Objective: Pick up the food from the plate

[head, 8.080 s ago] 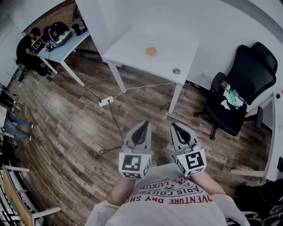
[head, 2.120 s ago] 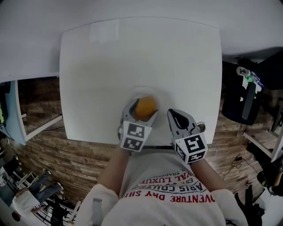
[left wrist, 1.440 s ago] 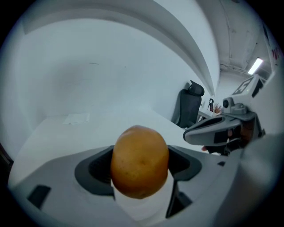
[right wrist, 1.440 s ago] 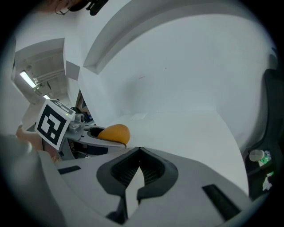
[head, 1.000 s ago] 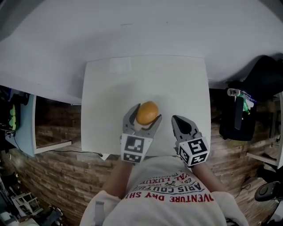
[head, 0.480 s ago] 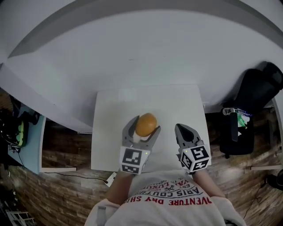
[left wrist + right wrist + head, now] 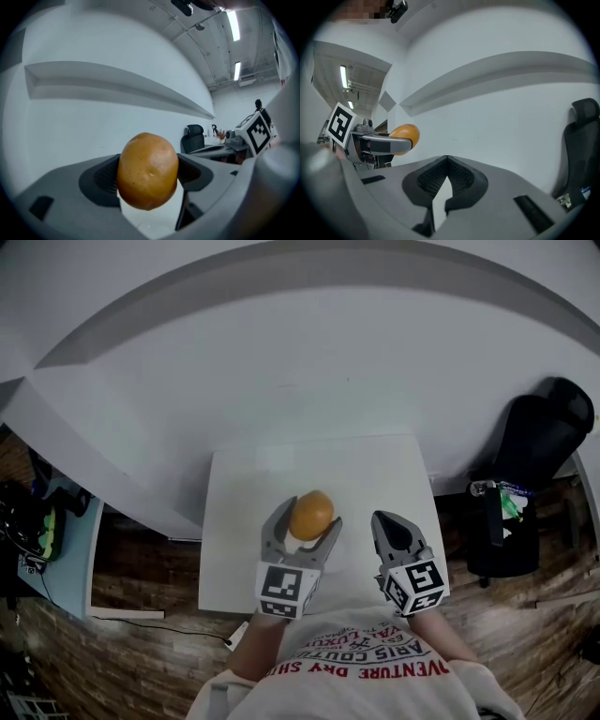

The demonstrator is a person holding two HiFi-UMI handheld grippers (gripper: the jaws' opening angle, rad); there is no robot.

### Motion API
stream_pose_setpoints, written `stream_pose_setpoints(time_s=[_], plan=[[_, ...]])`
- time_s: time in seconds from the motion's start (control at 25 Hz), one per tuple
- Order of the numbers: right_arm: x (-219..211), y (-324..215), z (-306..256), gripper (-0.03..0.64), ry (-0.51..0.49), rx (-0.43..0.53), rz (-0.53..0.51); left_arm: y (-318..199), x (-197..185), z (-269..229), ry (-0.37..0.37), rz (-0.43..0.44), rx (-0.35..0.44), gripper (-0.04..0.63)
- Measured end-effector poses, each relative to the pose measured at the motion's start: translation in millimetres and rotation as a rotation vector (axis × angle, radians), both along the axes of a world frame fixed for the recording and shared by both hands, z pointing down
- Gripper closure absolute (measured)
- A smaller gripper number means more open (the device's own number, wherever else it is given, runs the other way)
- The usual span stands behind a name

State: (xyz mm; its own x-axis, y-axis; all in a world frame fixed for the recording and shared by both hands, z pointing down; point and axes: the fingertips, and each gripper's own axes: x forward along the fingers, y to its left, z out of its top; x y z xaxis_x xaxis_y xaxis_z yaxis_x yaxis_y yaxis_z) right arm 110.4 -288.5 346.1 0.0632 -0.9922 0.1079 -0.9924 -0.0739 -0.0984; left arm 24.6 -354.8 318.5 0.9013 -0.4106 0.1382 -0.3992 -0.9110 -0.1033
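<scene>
- The left gripper (image 7: 306,521) has its jaws clenched on the food (image 7: 310,514), a round orange-brown piece pinched at both sides between the dark pads.
- In the left gripper view the food (image 7: 148,169) fills the gap between the jaws, with the white wall behind it and a pale surface far below.
- The food hangs in the air over the middle of the white table (image 7: 239,521), nearer its near edge than its far one.
- About two seconds earlier the food lay low on the table inside the left jaws and the table filled most of the head view. Now the table looks much smaller and far more wall shows beyond it.
- Half a second ago the grasp looked the same, and the food has hardly shifted since.
- The right gripper (image 7: 390,525) is held level beside the left one over the table's near right part. Its jaws are pressed together at the tips with nothing between them.
- A black chair (image 7: 536,460) stands off the table's right edge.
</scene>
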Motion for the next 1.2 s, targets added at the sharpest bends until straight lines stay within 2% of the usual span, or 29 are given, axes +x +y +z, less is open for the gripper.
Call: stream_pose_setpoints(time_s=[0.6, 1.2], plan=[[-13, 6, 1, 0.612, 0.060, -0.008, -0.058, 6, -6, 0, 0.013, -0.020, -0.035, 0.236], [-2, 4, 10, 0.612, 0.053, -0.028, -0.027, 5, -5, 11, 0.003, -0.035, -0.064, 0.238]])
